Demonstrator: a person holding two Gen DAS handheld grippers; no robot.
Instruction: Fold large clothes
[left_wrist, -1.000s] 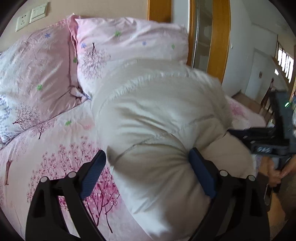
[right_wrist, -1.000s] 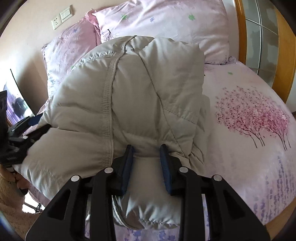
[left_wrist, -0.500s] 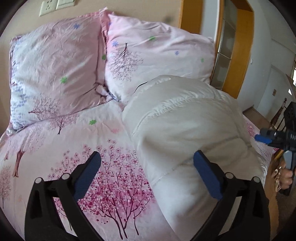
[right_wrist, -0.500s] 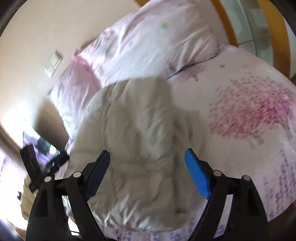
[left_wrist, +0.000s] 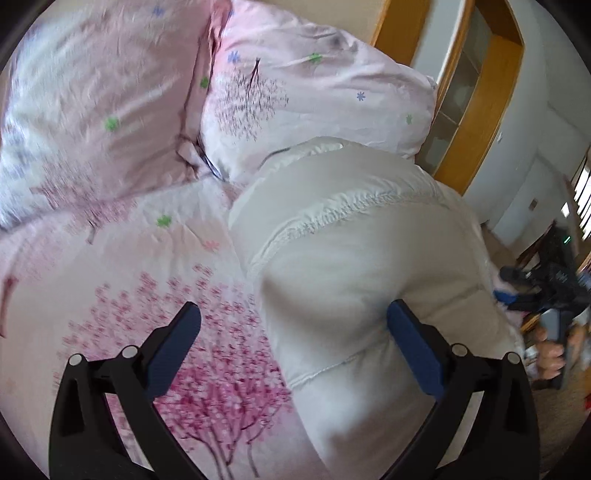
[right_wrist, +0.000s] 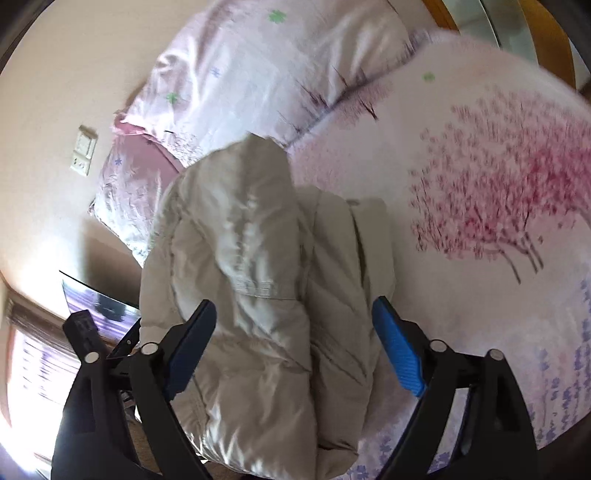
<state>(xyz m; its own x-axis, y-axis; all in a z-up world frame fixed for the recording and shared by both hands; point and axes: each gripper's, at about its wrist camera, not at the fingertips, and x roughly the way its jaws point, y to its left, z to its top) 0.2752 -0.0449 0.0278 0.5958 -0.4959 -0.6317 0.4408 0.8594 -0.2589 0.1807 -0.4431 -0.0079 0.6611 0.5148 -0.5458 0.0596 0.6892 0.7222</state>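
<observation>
A puffy beige down jacket (left_wrist: 354, 251) lies folded in a thick bundle on the bed; it also shows in the right wrist view (right_wrist: 266, 288). My left gripper (left_wrist: 291, 332) is open and empty, its right finger pressing against the jacket's side. My right gripper (right_wrist: 291, 336) is open and empty, held over the near end of the jacket with its fingers either side. The right gripper (left_wrist: 532, 291) also shows at the far right of the left wrist view.
The bed has a pink blossom-print sheet (left_wrist: 122, 273) and two pink pillows (left_wrist: 317, 85) at the head. A wooden door frame (left_wrist: 480, 92) stands right of the bed. Wall sockets (right_wrist: 84, 151) sit above the pillows. The bed's edge runs along the jacket's near side.
My right gripper let go of the jacket, opened wide and drew back. My left gripper stayed open and shifted closer along the jacket's side.
</observation>
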